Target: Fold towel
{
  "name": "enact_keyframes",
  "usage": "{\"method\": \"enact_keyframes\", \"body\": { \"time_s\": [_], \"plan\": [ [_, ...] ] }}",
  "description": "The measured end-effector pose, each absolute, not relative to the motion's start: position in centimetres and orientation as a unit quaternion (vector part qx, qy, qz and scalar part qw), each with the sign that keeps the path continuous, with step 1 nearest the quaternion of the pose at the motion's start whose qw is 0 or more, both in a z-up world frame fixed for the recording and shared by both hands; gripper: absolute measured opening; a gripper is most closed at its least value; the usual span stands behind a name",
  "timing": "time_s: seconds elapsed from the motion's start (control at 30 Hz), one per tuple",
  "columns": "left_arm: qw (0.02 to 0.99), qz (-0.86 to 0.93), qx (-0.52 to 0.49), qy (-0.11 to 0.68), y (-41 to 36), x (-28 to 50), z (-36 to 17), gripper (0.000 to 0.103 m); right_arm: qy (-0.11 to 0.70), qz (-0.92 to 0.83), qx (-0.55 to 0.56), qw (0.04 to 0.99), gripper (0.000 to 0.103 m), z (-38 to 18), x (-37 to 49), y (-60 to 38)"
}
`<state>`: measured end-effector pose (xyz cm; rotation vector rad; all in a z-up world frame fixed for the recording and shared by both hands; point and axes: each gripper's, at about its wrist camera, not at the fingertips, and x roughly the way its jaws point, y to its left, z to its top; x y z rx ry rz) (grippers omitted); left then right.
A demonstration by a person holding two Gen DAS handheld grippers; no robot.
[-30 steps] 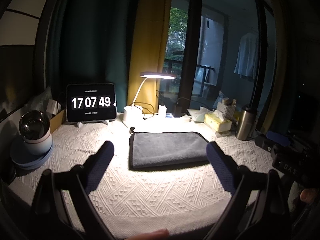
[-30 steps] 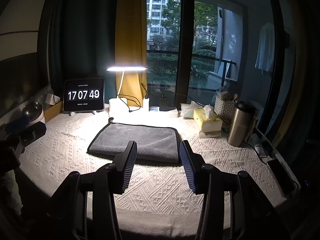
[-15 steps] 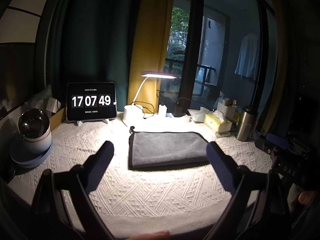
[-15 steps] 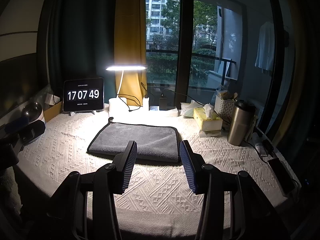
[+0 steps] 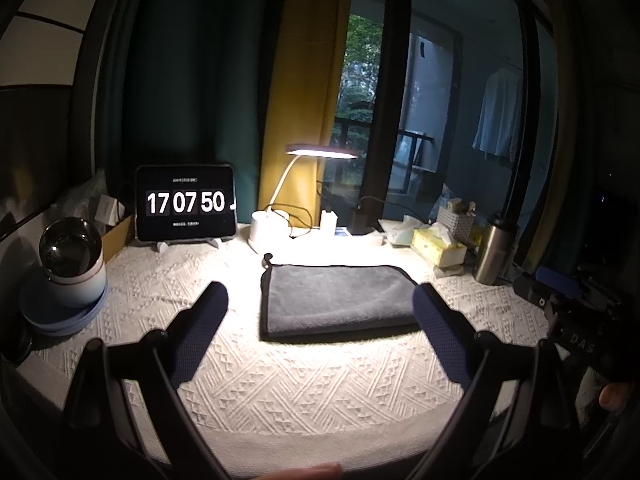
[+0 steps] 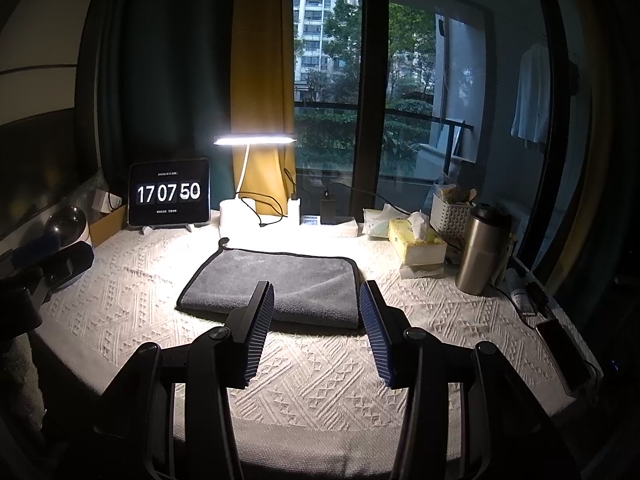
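A grey towel (image 5: pixel 338 300) with a dark border lies folded flat in the middle of the white textured tablecloth (image 5: pixel 300 376), under the lamp; it also shows in the right wrist view (image 6: pixel 280 284). My left gripper (image 5: pixel 320 300) is wide open and empty, held back near the table's front edge, its fingers apart on either side of the towel. My right gripper (image 6: pixel 316 300) is open and empty, held above the front of the table just short of the towel's near edge. The right gripper's body shows at the right of the left view (image 5: pixel 568 300).
At the back stand a tablet clock (image 5: pixel 185 202), a lit desk lamp (image 5: pixel 276 224), a charger, a tissue box (image 6: pixel 416 242), a white basket (image 6: pixel 452 216) and a steel flask (image 6: pixel 478 254). A bowl on a blue plate (image 5: pixel 68 276) is at left. A phone (image 6: pixel 564 350) lies at the right edge.
Both grippers have stayed nearly still and open. The towel has not moved. The clock has ticked from 17:07:49 to 17:07:50.
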<state>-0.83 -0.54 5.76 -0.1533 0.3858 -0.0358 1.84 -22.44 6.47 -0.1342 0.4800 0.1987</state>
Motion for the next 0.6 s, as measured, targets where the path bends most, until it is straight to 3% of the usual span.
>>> {"method": "enact_keyframes", "body": {
  "time_s": [0.6],
  "plan": [
    [0.975,-0.022,-0.082,0.203,-0.9,0.3,5.1,0.095,0.245,0.102,-0.065,0.962,0.047,6.5,2.3,-22.1]
  ]
}}
